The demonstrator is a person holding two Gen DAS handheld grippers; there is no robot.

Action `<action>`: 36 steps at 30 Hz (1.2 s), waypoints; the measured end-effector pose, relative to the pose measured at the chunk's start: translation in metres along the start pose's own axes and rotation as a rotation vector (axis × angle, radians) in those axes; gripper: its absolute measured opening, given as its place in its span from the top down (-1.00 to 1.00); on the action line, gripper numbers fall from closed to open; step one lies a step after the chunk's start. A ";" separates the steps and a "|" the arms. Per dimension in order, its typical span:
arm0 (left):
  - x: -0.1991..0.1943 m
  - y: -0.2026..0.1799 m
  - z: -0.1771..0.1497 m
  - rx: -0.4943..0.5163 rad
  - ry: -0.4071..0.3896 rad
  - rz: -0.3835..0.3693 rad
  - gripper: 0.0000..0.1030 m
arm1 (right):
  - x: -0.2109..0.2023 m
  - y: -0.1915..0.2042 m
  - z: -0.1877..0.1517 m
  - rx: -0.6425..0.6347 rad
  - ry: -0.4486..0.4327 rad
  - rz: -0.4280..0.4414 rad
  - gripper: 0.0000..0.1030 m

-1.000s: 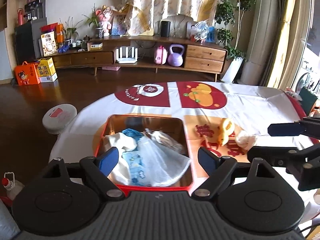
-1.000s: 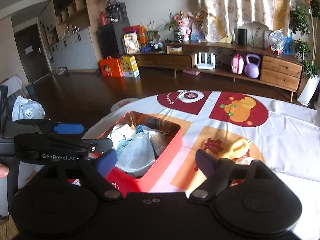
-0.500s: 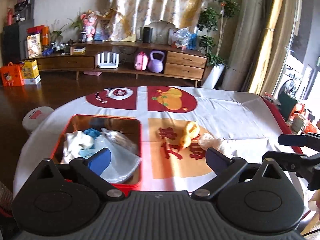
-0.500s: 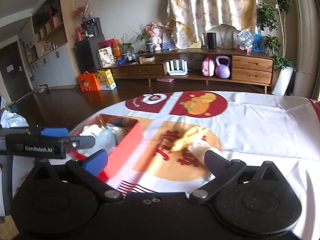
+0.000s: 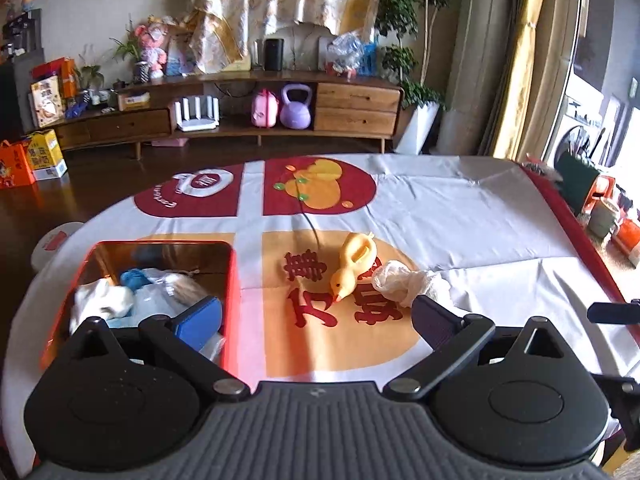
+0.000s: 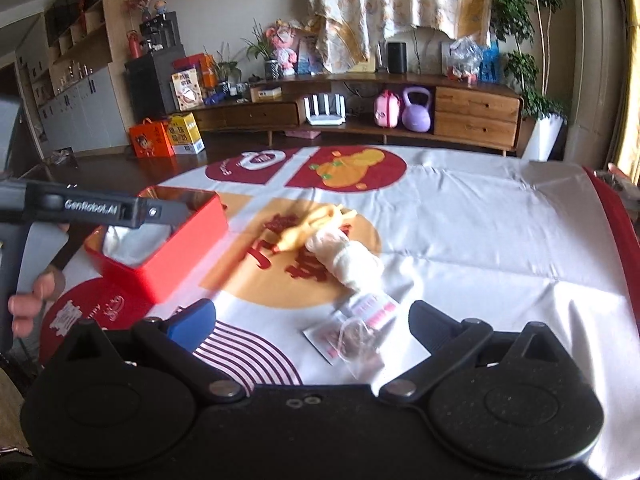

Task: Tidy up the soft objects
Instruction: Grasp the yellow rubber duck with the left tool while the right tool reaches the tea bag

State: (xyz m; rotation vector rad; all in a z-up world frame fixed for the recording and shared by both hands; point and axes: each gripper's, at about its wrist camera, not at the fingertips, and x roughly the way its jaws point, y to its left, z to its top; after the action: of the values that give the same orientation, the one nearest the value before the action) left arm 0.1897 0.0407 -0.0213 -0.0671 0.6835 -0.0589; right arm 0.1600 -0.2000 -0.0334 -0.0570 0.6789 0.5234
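A red tin box (image 5: 230, 296) (image 6: 176, 252) on the table holds white and blue cloths and a clear bag. To its right lie a yellow rubber duck (image 5: 354, 266) (image 6: 310, 226) and a crumpled white cloth (image 5: 404, 280) (image 6: 346, 258). A small clear packet (image 6: 354, 334) lies nearer, between the right gripper's fingers but untouched. My left gripper (image 5: 316, 318) is open above the box's right edge, with nothing in it. My right gripper (image 6: 312, 322) is open over the packet. The left gripper's body (image 6: 92, 208) shows at the left of the right wrist view, with a hand (image 6: 32, 300) below it.
The table wears a white cloth with red and orange prints (image 5: 320, 192); a red border (image 5: 580, 240) runs along its right side. Beyond it are dark wooden floor, a long sideboard (image 5: 240, 112) with toys and a kettlebell, plants and curtains.
Both grippers have swung right, from over the red box toward the duck and white cloth, and their jaws stand wider. The small packet has come into the right wrist view.
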 end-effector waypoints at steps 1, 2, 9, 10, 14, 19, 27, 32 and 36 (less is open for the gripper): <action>0.005 -0.001 0.001 0.001 0.005 -0.003 -0.98 | 0.002 -0.002 -0.001 0.001 0.004 -0.001 -0.99; 0.011 -0.001 0.001 0.001 0.009 -0.003 -0.98 | 0.004 -0.003 -0.002 -0.002 0.007 -0.003 -0.99; 0.049 -0.010 0.004 0.031 0.031 0.004 -0.98 | 0.027 -0.010 -0.013 -0.025 0.060 -0.001 -0.93; 0.055 -0.012 0.005 0.032 0.037 0.015 -0.98 | 0.029 -0.011 -0.014 -0.025 0.066 -0.001 -0.91; 0.078 -0.011 0.013 0.007 0.055 0.011 -0.98 | 0.040 -0.013 -0.015 -0.021 0.079 0.005 -0.86; 0.112 -0.015 0.024 0.029 0.089 0.019 -0.98 | 0.053 -0.015 -0.016 -0.034 0.102 -0.001 -0.77; 0.164 -0.029 0.032 0.098 0.125 0.036 -0.98 | 0.071 -0.016 -0.015 -0.027 0.129 -0.007 -0.69; 0.189 -0.033 0.038 0.101 0.132 0.021 -0.98 | 0.078 -0.016 -0.014 -0.031 0.136 -0.003 -0.59; 0.205 -0.036 0.039 0.103 0.144 0.019 -0.98 | 0.085 -0.016 -0.014 -0.042 0.145 -0.015 -0.50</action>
State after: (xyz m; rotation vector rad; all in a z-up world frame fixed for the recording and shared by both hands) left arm 0.3723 -0.0094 -0.1174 0.0427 0.8243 -0.0809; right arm 0.2149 -0.1788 -0.0988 -0.1406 0.8081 0.5224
